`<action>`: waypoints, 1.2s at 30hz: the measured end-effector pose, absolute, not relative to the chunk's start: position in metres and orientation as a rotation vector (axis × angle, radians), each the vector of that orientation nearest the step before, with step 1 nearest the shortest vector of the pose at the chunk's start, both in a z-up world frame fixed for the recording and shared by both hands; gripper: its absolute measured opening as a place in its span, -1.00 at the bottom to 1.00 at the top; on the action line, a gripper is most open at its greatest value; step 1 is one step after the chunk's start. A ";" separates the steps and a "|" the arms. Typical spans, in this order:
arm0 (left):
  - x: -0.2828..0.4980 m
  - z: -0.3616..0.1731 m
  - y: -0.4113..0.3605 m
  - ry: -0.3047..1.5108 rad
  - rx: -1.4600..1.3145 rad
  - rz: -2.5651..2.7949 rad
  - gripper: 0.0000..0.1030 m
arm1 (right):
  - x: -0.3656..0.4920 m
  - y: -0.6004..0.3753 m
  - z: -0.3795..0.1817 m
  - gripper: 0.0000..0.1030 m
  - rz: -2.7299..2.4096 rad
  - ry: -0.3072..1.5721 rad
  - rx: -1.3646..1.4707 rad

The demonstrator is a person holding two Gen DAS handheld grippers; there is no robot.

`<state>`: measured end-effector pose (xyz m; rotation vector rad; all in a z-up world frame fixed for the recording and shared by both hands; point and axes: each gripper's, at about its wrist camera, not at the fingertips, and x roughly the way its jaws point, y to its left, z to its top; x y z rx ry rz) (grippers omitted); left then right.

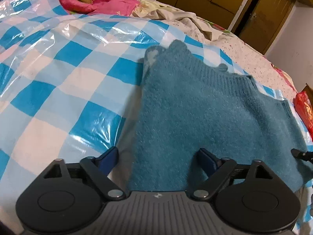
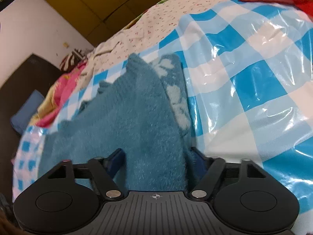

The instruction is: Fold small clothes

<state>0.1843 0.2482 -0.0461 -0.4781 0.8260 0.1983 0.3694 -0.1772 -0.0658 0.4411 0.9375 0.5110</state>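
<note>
Teal fuzzy knit sweater [image 1: 187, 105] lies spread on the blue-and-white checked plastic sheet [image 1: 58, 78] covering the bed, flattened for folding. Left gripper [image 1: 156, 160] and right gripper [image 2: 156, 156] gape wide, each straddling its near edge, apparently ready to pinch.

The near hem of the teal sweater [image 1: 176, 107] disappears behind the left gripper [image 1: 156, 160] body. In the right wrist view its lower part is covered by the right gripper [image 2: 156, 160], whose 2 fingertips are sunk in the knit. The red bag [image 1: 305, 109] is cut off by the frame edge. The pink fabric [image 2: 58, 98] is motion-blurred, its print unreadable.
</note>
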 end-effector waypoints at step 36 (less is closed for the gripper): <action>0.059 0.033 0.164 0.793 -0.325 0.085 0.19 | 0.237 -0.228 0.002 0.03 0.543 0.810 0.154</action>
